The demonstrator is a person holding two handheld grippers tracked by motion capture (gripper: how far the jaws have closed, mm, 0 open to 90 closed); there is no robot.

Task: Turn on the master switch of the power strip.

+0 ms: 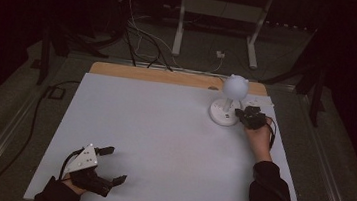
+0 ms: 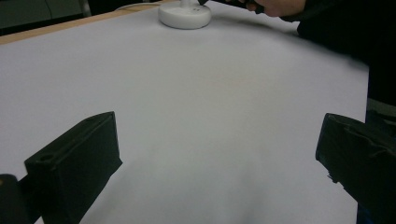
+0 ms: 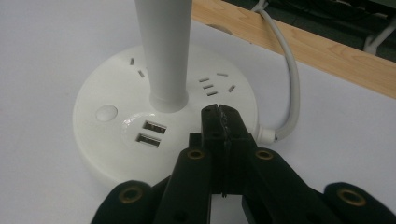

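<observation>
White table (image 1: 162, 139) with wooden far edge, white lamp base (image 1: 222, 116) standing at far right

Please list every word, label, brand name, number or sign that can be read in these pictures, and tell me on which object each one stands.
No readable text stands on anything in these pictures.
Lamp base: it carries socket slots, two USB ports and a round button, but no printed letters or numbers.
Left claw: the grey plate shows small dots, no writing.
Right claw: plain black, no marking.
White table cover: blank.
</observation>
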